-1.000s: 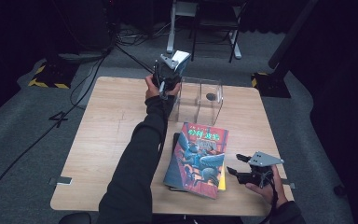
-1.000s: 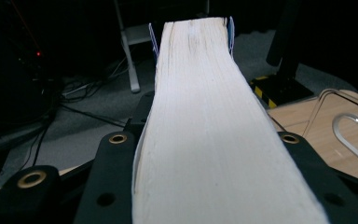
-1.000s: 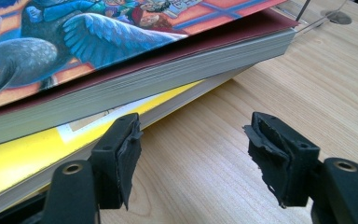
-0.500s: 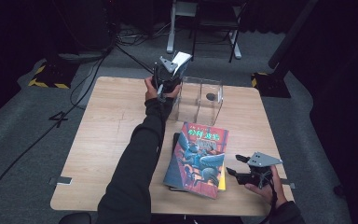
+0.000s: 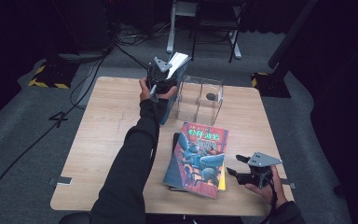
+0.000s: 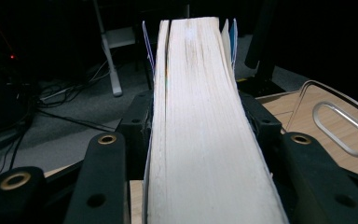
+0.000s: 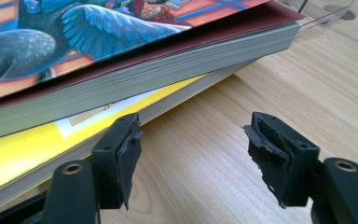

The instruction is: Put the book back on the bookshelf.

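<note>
The left tongs, upper centre, just easing wider, hold an upright book. The right tongs, lower right, gape empty beside 2 stacked books.

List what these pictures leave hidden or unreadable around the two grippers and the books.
- Held book: left gripper view shows its page edge, covers hidden.
- Left gripper: high view, pads hidden behind its body.
- Yellow book: right gripper view, cover mostly hidden under the illustrated book.
- Illustrated book's title: high view, too small.

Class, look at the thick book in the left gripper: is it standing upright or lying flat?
Upright. The thick book stands on edge beside the clear acrylic rack, its pages between the left gripper's jaws.
</note>
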### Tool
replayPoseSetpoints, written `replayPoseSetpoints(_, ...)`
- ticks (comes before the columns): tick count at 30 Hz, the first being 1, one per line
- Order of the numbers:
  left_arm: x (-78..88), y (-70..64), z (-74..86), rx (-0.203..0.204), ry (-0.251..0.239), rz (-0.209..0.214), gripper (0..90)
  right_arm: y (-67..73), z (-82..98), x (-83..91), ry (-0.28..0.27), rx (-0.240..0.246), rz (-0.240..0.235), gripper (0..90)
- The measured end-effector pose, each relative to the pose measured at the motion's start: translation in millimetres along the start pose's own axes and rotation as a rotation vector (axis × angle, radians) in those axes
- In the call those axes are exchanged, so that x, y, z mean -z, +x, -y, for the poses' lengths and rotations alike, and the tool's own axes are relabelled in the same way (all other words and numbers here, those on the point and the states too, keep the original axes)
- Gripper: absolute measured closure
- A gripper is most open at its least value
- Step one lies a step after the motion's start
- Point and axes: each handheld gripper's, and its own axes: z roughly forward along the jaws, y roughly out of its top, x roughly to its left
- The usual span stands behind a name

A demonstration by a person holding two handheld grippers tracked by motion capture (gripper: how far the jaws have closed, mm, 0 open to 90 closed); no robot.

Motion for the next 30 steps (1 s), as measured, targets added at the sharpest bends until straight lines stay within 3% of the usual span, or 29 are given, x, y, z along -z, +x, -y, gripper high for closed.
replayPoseSetpoints(17,35.0,1.8,-3.2,-0.079,-0.028,0.054,49.1,-0.5,-0.1,0.8,0.002,0.001,0.006,34.8)
replayPoseSetpoints(30,61.5,3.3,9.7,-0.158,-0.021,0.088,43.6,-0.7,0.3,0.6,0.006,0.0,0.01,34.8)
